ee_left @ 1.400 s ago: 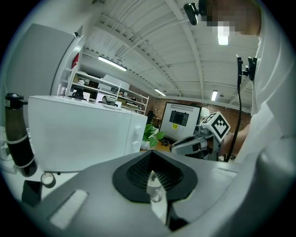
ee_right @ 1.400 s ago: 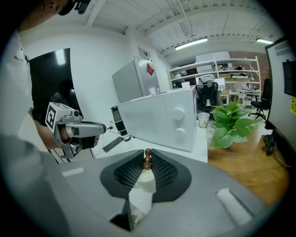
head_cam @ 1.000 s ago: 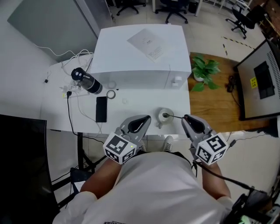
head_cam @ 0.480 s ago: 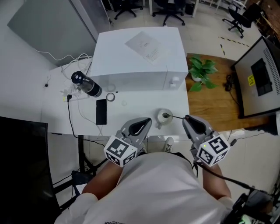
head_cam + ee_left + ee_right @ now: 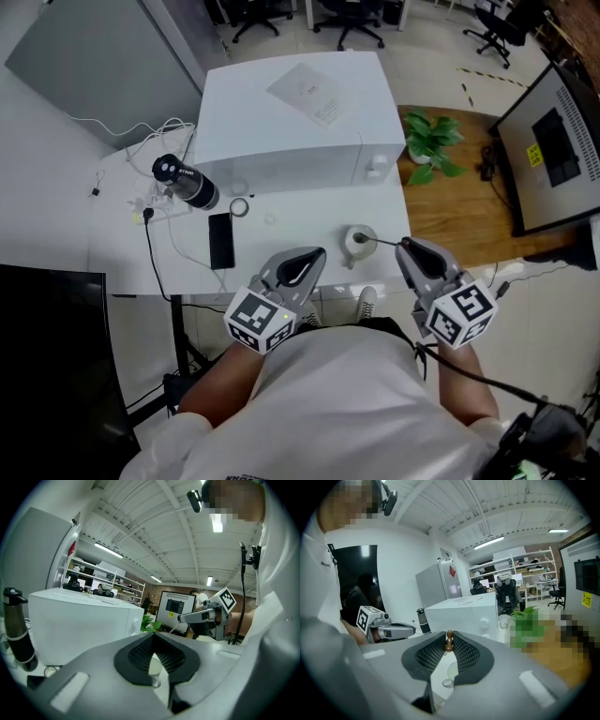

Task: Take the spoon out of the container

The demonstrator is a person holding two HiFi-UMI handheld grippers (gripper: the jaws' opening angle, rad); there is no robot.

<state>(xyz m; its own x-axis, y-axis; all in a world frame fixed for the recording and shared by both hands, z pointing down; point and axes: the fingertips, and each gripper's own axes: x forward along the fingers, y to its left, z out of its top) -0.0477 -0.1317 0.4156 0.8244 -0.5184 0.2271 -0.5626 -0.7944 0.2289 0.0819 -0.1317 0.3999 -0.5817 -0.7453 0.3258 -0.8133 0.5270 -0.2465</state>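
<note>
Nearest, the right gripper (image 5: 449,642) is clamped on the brown beaded tip of the spoon (image 5: 381,241), whose other end sits in the white container (image 5: 349,246) at the table's (image 5: 281,217) front edge. The left gripper (image 5: 313,255) hovers just beside it, its 2 jaws together on nothing. Judging by this, lift along the handle's line, slowly, so the container neither tips nor slides. Beyond stands a white box (image 5: 291,122).

In front of you, a white desk (image 5: 309,211) stands beside a grey partition (image 5: 84,56). Black office chairs (image 5: 258,11) sit on the pale floor (image 5: 441,66) beyond it. To your right, a potted plant (image 5: 429,148) rests on a wooden floor patch (image 5: 464,211). Strip lights (image 5: 489,542) hang from the white beamed ceiling (image 5: 454,513).
</note>
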